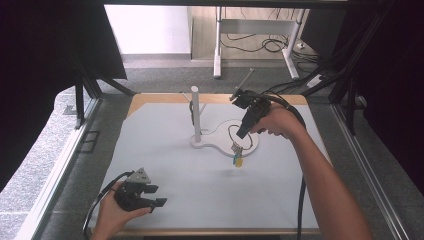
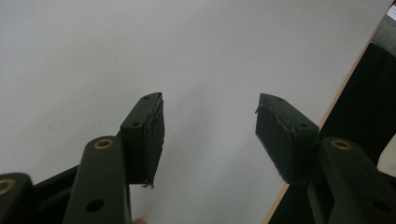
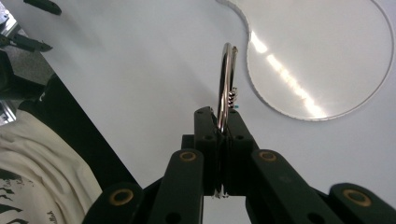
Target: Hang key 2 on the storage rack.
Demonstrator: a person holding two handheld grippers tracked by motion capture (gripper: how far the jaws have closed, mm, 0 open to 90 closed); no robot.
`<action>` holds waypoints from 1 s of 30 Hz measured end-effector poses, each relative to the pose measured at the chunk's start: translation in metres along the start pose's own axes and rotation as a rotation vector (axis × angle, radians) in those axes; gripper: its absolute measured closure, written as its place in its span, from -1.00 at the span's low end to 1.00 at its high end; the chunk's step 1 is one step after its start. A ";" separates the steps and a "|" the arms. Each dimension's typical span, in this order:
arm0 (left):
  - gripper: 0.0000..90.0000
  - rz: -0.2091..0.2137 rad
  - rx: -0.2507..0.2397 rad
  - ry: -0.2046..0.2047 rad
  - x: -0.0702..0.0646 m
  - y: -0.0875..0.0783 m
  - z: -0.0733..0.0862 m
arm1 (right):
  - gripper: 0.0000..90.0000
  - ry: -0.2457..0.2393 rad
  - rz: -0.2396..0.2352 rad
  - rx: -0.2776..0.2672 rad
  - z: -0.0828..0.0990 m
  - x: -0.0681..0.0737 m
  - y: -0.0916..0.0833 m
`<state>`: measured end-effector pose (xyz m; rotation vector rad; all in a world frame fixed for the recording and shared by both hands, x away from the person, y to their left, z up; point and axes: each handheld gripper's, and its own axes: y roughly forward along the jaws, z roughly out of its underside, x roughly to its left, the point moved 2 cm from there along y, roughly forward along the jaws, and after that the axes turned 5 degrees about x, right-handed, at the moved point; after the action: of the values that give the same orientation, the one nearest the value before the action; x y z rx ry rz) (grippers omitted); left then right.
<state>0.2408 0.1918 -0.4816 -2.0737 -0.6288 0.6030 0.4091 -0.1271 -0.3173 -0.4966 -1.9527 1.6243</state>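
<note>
Nearest the person, left claw sat idle low over the worktop, jaws apart, nothing between them. Further out, right claw was clamped on a metal ring, gripped edge-on, ring lifted just above the stand's white base, with small yellow and blue tags dangling below it. Step looked like carry after pickup. Beyond, the stand's post stood upright, peg near its top. Next move probably needs the ring raised to peg height, squared up and hooked on without swinging the tags.
</note>
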 end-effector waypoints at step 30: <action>-0.06 0.045 -0.030 0.013 -0.003 -0.003 -0.003 | 0.92 0.109 0.020 0.013 -0.051 -0.028 0.003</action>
<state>0.2402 0.1898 -0.4771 -2.1234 -0.5882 0.6087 0.4624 -0.1031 -0.3186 -0.5887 -1.8626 1.5871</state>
